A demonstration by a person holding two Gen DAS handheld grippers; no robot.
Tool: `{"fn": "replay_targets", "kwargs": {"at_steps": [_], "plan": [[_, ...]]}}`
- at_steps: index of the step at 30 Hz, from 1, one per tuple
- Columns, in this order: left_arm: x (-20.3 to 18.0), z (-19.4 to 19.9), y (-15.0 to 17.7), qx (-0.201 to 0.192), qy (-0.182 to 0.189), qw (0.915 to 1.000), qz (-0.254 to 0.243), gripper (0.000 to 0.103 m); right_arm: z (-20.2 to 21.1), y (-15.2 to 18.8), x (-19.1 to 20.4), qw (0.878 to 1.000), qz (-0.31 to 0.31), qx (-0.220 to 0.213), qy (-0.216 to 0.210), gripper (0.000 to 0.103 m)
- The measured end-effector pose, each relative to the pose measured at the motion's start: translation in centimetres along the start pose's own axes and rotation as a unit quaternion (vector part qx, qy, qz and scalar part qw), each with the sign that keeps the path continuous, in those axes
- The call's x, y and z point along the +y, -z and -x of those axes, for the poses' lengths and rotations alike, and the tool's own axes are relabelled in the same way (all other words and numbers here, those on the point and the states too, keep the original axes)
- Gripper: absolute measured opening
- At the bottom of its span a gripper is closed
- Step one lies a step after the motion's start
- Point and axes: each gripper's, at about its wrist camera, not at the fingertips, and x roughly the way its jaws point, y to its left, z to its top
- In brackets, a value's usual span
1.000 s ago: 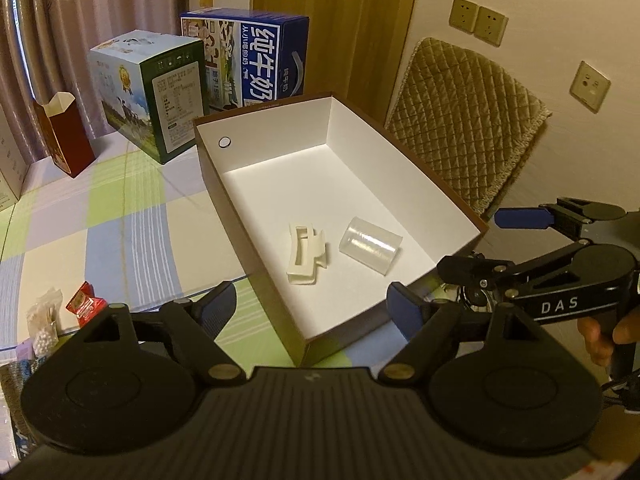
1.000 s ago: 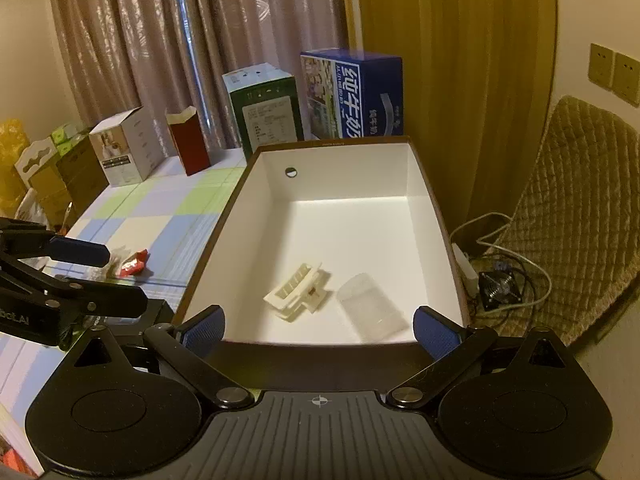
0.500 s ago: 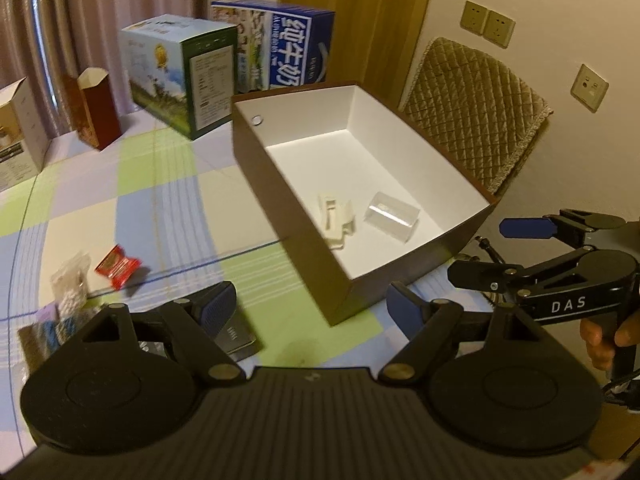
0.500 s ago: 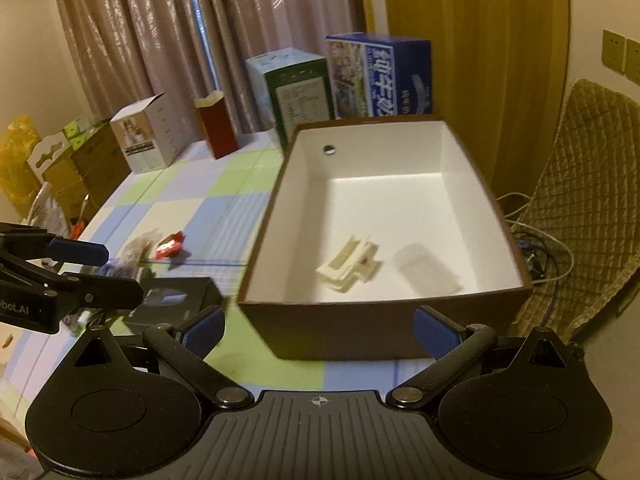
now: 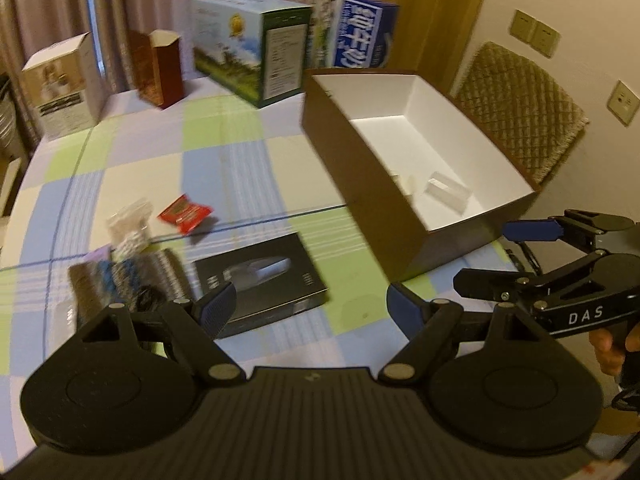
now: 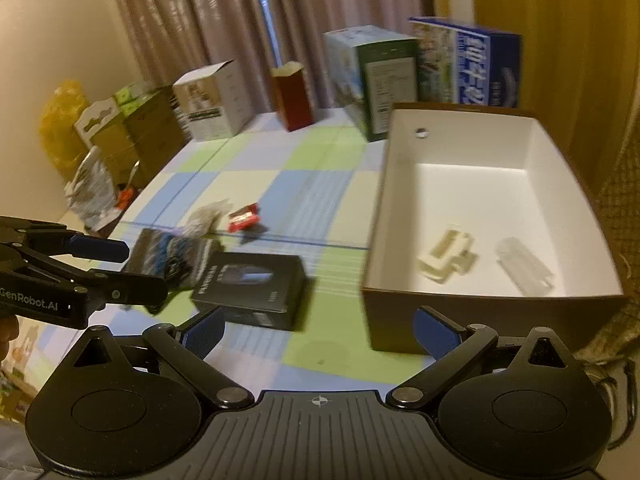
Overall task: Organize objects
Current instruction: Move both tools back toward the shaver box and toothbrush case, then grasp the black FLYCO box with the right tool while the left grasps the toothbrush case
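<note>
Left gripper [image 5: 310, 308] farther from box [image 5: 360, 168]

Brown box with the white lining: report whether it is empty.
Not empty. The brown box holds a cream plastic piece and a clear plastic piece on its floor.

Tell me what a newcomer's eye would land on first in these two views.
First the big brown box with a white inside, open at the right of the checked tablecloth, holding a cream plastic piece and a clear plastic cup lying on its side. Next, the black flat carton near the table's front edge, with a red snack packet beyond it. Both the left gripper and right gripper are open and empty.
</note>
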Motion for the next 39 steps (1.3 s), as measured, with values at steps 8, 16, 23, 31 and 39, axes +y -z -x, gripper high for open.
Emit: {"fn": "replay_targets", "kwargs": {"at_steps": [8,16,23,31,39], "plan": [[3.5,1.0,1.8,0.005,-0.033,0.9987,0.038,0.079,-2.7,-0.3,3.1,0.999,0.023,0.013,-0.032,0.098],[6.6,1.6,3.3,0.011,-0.062,0.9954,0.072,0.079,-5.4,-0.3,4.9,0.998,0.035,0.030,-0.049,0.098],[8.9,1.8,4.5,0.016,-0.079,0.9921,0.096,0.079,-7.7,-0.6,5.9,0.997,0.050,0.033,-0.047,0.098],[12.0,1.6,5.8,0.020,-0.111,0.9855,0.127,0.079,-11.9,-1.6,5.7,0.998,0.048,0.036,-0.029,0.052],[15.4,1.0,7.0,0.025,-0.140,0.9778,0.154,0.079,-16.5,-3.7,4.2,0.999,0.016,0.047,-0.007,0.035]]}}
